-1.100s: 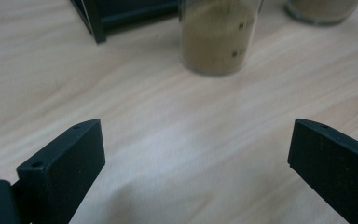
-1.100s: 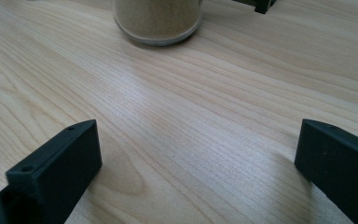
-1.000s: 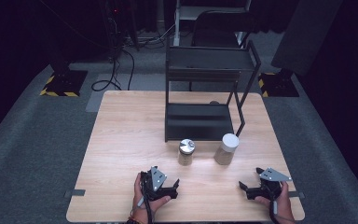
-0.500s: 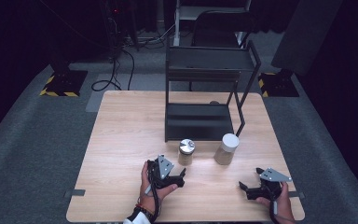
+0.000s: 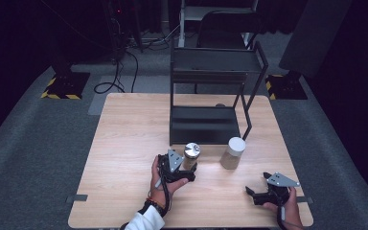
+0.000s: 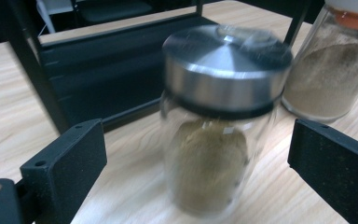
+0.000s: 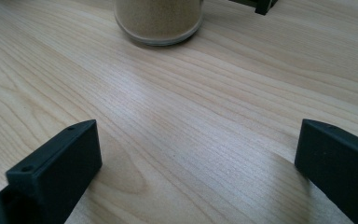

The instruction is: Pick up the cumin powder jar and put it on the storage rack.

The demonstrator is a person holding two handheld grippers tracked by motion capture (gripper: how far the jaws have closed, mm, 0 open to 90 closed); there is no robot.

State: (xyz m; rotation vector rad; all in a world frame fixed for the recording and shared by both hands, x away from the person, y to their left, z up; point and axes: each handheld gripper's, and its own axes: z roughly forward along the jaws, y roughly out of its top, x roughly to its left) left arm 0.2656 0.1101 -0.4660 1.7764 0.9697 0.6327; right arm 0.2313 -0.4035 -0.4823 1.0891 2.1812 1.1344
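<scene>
Between spread claw (image 6: 198, 154), steel-lidded jar (image 6: 214, 126)

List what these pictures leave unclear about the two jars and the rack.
- Steel-lidded jar, left gripper view: blurred, so its powder's kind is unreadable.
- White-lidded jar, right gripper view: top cut off by the upper edge.
- Rack, high view: something small behind its lower shelf, too small to identify.
- Left gripper, high view: jaw tips hidden against the jar.

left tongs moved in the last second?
Yes. The left tongs advanced up the table toward the black rack, and now stand open around the metal-lidded jar.
</scene>
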